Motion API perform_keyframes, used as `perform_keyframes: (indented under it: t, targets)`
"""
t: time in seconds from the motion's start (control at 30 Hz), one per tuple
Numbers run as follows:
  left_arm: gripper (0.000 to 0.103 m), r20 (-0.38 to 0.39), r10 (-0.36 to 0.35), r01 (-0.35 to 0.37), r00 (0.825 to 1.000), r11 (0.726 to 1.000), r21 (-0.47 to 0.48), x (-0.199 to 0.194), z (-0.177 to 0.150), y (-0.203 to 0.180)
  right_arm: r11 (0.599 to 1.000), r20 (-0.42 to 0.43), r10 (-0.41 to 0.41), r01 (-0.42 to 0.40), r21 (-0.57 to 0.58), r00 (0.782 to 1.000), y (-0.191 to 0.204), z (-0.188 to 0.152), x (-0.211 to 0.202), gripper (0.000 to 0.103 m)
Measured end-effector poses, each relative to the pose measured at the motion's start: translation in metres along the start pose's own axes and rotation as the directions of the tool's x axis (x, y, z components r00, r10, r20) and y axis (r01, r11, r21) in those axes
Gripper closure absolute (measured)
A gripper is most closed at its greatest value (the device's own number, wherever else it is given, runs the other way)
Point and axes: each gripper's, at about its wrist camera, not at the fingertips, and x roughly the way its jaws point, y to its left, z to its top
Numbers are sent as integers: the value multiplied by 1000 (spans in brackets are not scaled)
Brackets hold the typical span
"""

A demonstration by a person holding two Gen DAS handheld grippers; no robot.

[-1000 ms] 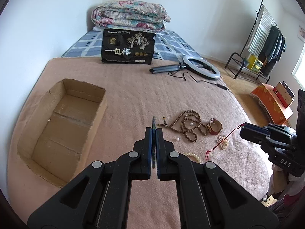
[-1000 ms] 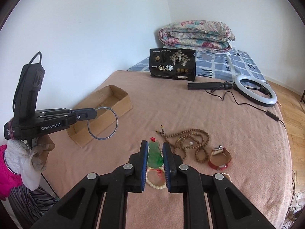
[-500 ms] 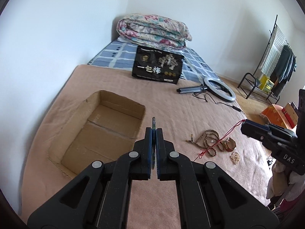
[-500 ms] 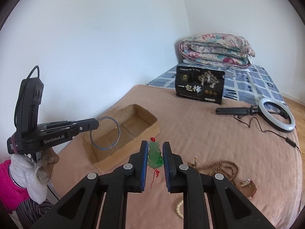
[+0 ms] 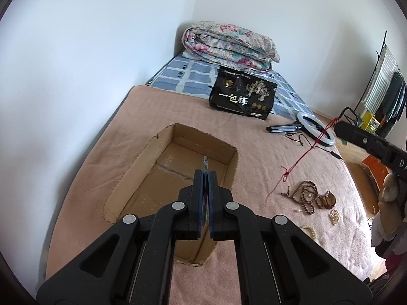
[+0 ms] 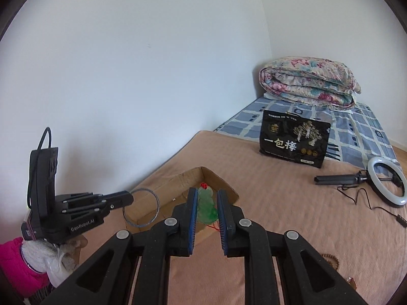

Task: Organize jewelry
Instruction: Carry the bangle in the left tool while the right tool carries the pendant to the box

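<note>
— Where's the left claw [image 5: 205, 178] right now?

— Up over the cardboard box [image 5: 142, 167], which sits on the pink blanket [image 5: 178, 111] covering the bed. Its two fingers are pressed together on a thin metal bangle [image 6: 141, 208]; from its own camera you only catch the ring edge-on, poking out past the tips above the box floor. From the other side the whole hoop shows, hanging off the claw's tip at the near end of the box.

— And the right claw [image 6: 206, 198]?

— Clamped on a green jade pendant [image 6: 206, 204], upright between the blue pads, with a small red knot at its top. Its red cord [image 5: 302, 156] trails down from the claw toward the blanket, hanging free in the air beside the box.

— The rest of the jewelry?

— On the blanket to the right of the box: a coil of brown wooden beads [image 5: 306, 197], a red-strapped watch [image 5: 328, 199] touching them, and two pale bead bracelets [image 5: 311, 231] just nearer.

— Anything farther back?

— A black snack bag [image 5: 243, 97] standing upright, a ring light [image 5: 315, 127] lying flat, and a folded floral quilt [image 5: 229, 43] at the head of the bed.
</note>
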Motion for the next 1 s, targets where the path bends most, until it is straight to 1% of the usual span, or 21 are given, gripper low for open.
perform_keyframes:
  t: [0.27,0.53,0.8,1.0]
  targets:
    - [102,-24,25,-27,999,999,-42,12,-1,30,999,5,37,-37,-5,999,21,18,33,89]
    - [102,-49,35,-38,998,998,-58,22,-4,45,999,15,54,-54,-4,998,32,29,55,89]
    - [102,-89,43,-49,995,996,-73,36,-10,57,999,-47,37,-36,7,998,32,12,93,89]
    - [102,-141,48,-58,989,996,-68,52,-19,61,1000,-111,19,-18,10,994,29,-7,119,89]
